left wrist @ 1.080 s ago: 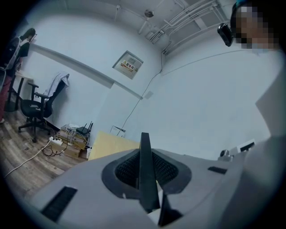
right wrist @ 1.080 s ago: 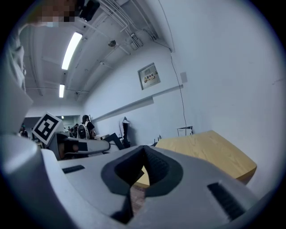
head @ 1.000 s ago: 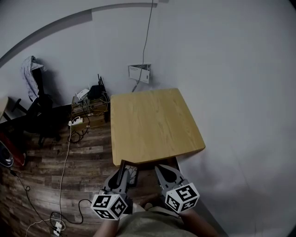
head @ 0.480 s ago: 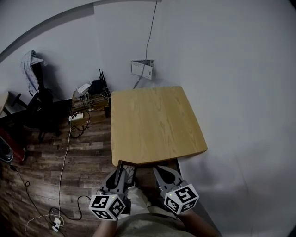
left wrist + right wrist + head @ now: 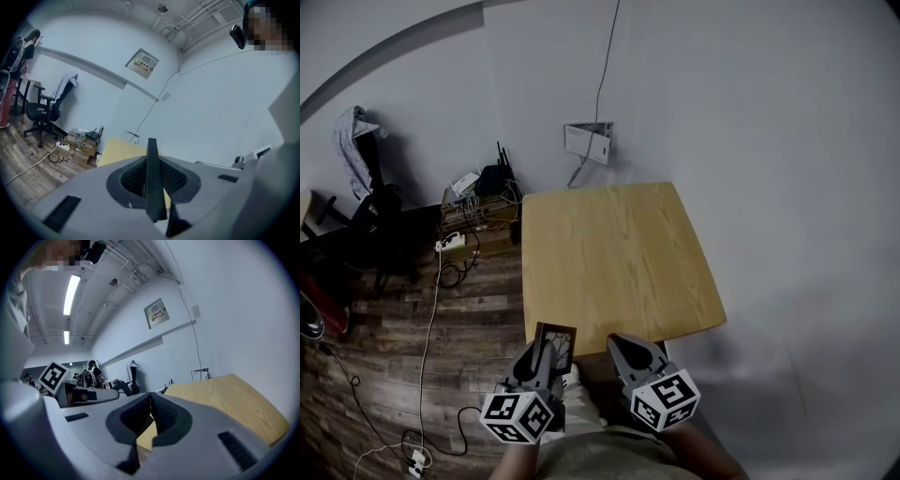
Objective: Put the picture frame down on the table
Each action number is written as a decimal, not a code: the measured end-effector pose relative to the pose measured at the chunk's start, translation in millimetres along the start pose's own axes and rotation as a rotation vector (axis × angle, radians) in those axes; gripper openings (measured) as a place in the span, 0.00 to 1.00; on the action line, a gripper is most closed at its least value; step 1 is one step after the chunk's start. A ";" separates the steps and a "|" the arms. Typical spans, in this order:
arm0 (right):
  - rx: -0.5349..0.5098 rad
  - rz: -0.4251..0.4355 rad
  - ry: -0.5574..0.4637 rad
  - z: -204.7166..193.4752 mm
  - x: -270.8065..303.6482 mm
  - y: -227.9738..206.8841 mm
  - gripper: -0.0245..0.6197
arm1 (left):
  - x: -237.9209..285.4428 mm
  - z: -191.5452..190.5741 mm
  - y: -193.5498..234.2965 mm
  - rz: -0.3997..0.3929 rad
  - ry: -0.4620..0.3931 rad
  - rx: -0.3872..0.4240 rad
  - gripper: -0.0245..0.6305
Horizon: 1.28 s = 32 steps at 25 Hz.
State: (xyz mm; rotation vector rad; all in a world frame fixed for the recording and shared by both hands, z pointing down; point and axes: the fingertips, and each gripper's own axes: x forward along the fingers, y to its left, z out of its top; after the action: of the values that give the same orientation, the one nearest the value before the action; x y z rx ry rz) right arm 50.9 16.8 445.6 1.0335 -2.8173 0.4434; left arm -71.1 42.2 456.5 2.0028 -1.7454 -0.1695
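Dark picture frame (image 5: 555,337) pinched upright in left tongs (image 5: 546,356) at table (image 5: 619,253) edge; right tongs (image 5: 623,349) alongside, fully closed.

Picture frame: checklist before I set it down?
1. Left gripper shut on picture frame: ok.
2. Frame upright, edge-on between the jaws in the left gripper view: ok.
3. Table top bare for landing: ok.
4. Frame over the tabletop: not ok, only at the near left corner.
5. Frame's height above the tabletop: cannot tell.
6. Right gripper shut, empty, apart from the frame: ok.
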 end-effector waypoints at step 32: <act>0.012 -0.070 0.033 53.8 176.3 -83.2 0.04 | 184.8 64.5 99.0 -0.028 0.074 -0.061 0.13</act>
State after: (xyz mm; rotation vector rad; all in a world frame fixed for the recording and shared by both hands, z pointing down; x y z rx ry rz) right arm -29.8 -168.7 449.0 1.1129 -2.7433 0.4667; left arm -152.3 -160.1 481.1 1.9654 -1.6474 -0.1542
